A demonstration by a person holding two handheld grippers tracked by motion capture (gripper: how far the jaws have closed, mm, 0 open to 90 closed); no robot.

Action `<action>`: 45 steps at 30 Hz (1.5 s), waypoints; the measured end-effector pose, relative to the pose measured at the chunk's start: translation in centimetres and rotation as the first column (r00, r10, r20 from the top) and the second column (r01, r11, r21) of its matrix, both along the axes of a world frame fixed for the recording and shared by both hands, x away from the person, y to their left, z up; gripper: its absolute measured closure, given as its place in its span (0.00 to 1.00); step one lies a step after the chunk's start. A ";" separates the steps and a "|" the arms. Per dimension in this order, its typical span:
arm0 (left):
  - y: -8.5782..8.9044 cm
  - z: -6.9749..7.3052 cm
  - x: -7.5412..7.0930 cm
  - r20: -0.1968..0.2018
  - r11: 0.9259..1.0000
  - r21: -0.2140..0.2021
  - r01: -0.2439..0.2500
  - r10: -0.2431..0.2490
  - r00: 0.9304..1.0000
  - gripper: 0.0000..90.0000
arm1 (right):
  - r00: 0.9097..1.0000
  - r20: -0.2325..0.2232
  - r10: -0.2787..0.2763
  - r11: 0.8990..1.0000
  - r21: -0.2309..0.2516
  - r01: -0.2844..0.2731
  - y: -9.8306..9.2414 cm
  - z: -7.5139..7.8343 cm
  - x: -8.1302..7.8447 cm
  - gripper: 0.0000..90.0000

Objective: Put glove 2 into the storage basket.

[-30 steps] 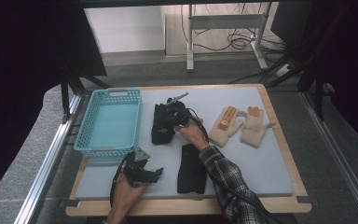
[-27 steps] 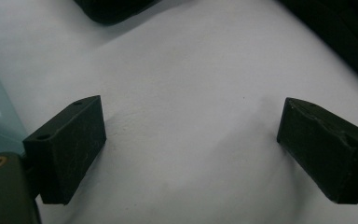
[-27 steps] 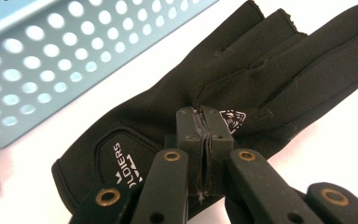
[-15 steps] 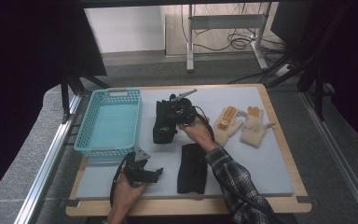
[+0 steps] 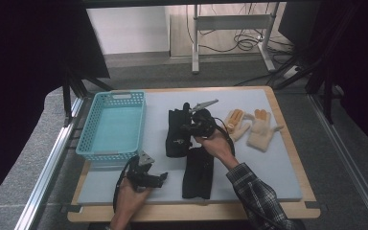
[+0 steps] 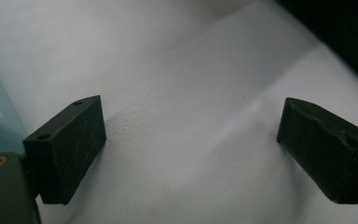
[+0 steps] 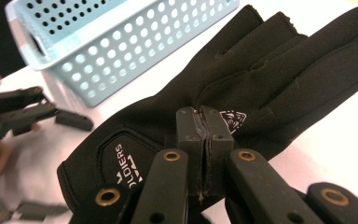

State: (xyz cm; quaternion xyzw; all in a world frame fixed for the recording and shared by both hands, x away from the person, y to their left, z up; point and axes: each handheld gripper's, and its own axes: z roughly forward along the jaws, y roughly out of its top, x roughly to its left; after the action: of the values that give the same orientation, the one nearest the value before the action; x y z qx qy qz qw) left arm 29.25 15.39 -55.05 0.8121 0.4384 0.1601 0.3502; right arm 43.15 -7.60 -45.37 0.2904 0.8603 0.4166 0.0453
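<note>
My right gripper (image 5: 186,129) is shut on a black glove (image 5: 176,136) near the middle of the grey mat (image 5: 268,167). In the right gripper view its jaws (image 7: 204,112) pinch a fold of the glove (image 7: 261,70), which tilts up off the mat, with creases running from the tips. A second black glove (image 5: 197,173) lies flat just in front of it. My left gripper (image 5: 162,177) rests low at the mat's front left, in front of the basket. In the left gripper view it stands open (image 6: 191,140) over bare mat with nothing between the jaws.
A light blue perforated basket (image 5: 110,154) stands at the left of the mat, its corner close in the right gripper view (image 7: 121,56). Two beige gloves (image 5: 235,123) (image 5: 260,129) lie at the back right. A wooden frame (image 5: 292,143) borders the mat.
My right gripper has moved toward the far side and risen, taking the pinched black glove with it. The left gripper has stayed in place.
</note>
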 end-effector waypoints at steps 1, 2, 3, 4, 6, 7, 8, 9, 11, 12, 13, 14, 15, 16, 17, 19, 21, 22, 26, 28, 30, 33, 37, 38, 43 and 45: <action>0.0 0.0 0.0 0.000 1.000 0.000 0.000 0.000 1.000 0.09 | 1.000 -0.002 0.001 1.000 0.004 -0.001 -0.5 0.0 -0.4 0.96; 0.0 0.0 0.0 0.000 1.000 0.000 0.000 0.000 1.000 0.09 | 1.000 -0.002 -0.001 1.000 0.010 0.001 -0.8 0.0 -0.7 0.96; 0.0 0.0 0.0 0.000 1.000 0.000 0.000 0.000 1.000 0.09 | 1.000 -0.007 -0.001 1.000 0.014 0.001 -1.2 0.0 -1.0 0.96; 0.0 0.0 0.0 0.000 1.000 0.000 0.000 0.000 1.000 0.09 | 1.000 -0.011 -0.006 1.000 0.019 0.006 -1.9 0.1 -1.6 0.96; 0.0 0.0 0.0 -0.001 1.000 0.001 0.000 0.000 1.000 0.09 | 1.000 -0.012 -0.011 1.000 0.024 0.011 -2.3 0.2 -2.0 0.96; 0.0 0.0 0.0 0.000 1.000 0.002 0.001 -0.001 1.000 0.09 | 1.000 -0.017 -0.012 0.999 0.030 0.013 -2.9 0.3 -2.5 0.96; 0.0 0.0 0.0 0.000 1.000 0.002 0.001 -0.001 1.000 0.09 | 1.000 -0.018 -0.016 0.999 0.034 0.016 -3.2 0.3 -2.8 0.96; 0.0 0.0 0.0 -0.001 1.000 0.003 0.001 -0.001 1.000 0.09 | 1.000 -0.015 -0.022 0.999 0.037 0.022 -3.8 0.4 -3.3 0.96; 0.0 0.0 0.0 -0.001 1.000 0.003 0.001 -0.001 1.000 0.09 | 0.999 -0.023 -0.035 0.998 0.046 0.036 -4.8 0.6 -4.2 0.96; 0.0 0.0 0.0 -0.001 1.000 0.002 0.000 0.000 1.000 0.09 | 0.999 -0.025 -0.040 0.998 0.049 0.041 -5.2 0.6 -4.6 0.96; 0.0 0.0 0.0 0.001 1.000 -0.001 -0.003 0.003 1.000 0.09 | 0.999 -0.026 -0.048 0.997 0.052 0.049 -5.8 0.6 -5.0 0.96; 0.0 0.0 0.0 0.001 1.000 -0.001 -0.002 0.002 1.000 0.09 | 0.998 -0.028 -0.054 0.997 0.056 0.056 -6.4 0.7 -5.6 0.96; 0.0 0.0 0.0 0.001 1.000 -0.001 -0.002 0.002 1.000 0.09 | 0.998 -0.030 -0.060 0.996 0.060 0.062 -6.8 0.7 -6.1 0.96; 0.0 0.0 0.0 0.000 1.000 0.003 0.001 -0.001 1.000 0.09 | 0.997 -0.033 -0.066 0.996 0.062 0.068 -7.5 0.8 -6.9 0.96; 0.0 0.0 0.0 0.001 1.000 0.000 -0.002 0.002 1.000 0.09 | 0.997 -0.033 -0.066 0.996 0.062 0.068 -7.5 0.8 -6.9 0.96; 0.0 0.0 0.0 0.001 1.000 0.000 -0.002 0.002 1.000 0.09 | 0.997 -0.032 -0.070 0.996 0.060 0.072 -8.0 0.7 -7.9 0.96; 0.0 0.0 0.0 0.000 1.000 -0.003 -0.004 0.004 1.000 0.09 | 0.997 -0.038 -0.073 0.996 0.057 0.075 -8.4 0.6 -9.0 0.96; 0.0 0.0 0.0 0.002 1.000 -0.001 -0.002 0.002 1.000 0.09 | 0.996 -0.047 -0.073 0.995 0.060 0.075 -8.6 0.4 -9.8 0.96; 0.0 0.0 0.0 0.002 1.000 -0.004 -0.004 0.004 1.000 0.09 | 0.996 -0.066 -0.067 0.996 0.055 0.071 -8.3 -0.9 -11.1 0.96; 0.0 0.0 0.0 0.001 1.000 -0.002 -0.004 0.004 1.000 0.09 | 0.996 -0.063 -0.070 0.997 0.038 0.073 -7.9 -1.7 -11.4 0.96; 0.0 0.0 0.0 0.000 1.000 -0.002 -0.004 0.004 1.000 0.09 | 0.995 -0.051 -0.086 0.996 0.007 0.087 -7.4 -2.6 -11.5 0.96; 0.0 0.0 0.0 0.000 1.000 -0.002 -0.004 0.004 1.000 0.09 | 0.994 -0.027 -0.107 0.994 -0.025 0.107 -7.0 -4.0 -11.4 0.94; 0.0 0.0 0.0 0.000 1.000 0.001 -0.002 0.002 1.000 0.09 | 0.994 -0.036 -0.104 0.994 -0.026 0.104 -6.9 -5.3 -11.4 0.85; 0.0 0.0 0.0 0.001 1.000 -0.002 -0.004 0.004 1.000 0.09 | 0.994 -0.030 -0.101 0.995 -0.021 0.100 -7.0 -5.1 -11.5 0.81; 0.0 0.0 0.0 -0.001 1.000 -0.002 -0.005 0.005 1.000 0.09 | 0.994 0.025 -0.102 0.995 -0.016 0.102 -8.6 -3.7 -11.2 0.68; 0.0 0.0 0.0 -0.003 1.000 0.000 -0.002 0.002 1.000 0.09 | 0.993 0.031 -0.112 0.994 -0.015 0.113 -9.6 -3.7 -11.1 0.64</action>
State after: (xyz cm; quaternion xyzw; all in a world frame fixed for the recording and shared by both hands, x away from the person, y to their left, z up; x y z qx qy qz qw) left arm 29.26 15.41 -55.02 0.8120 0.4398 0.1591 0.3493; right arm 32.06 -17.23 -49.09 0.3318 0.8451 0.4106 0.0840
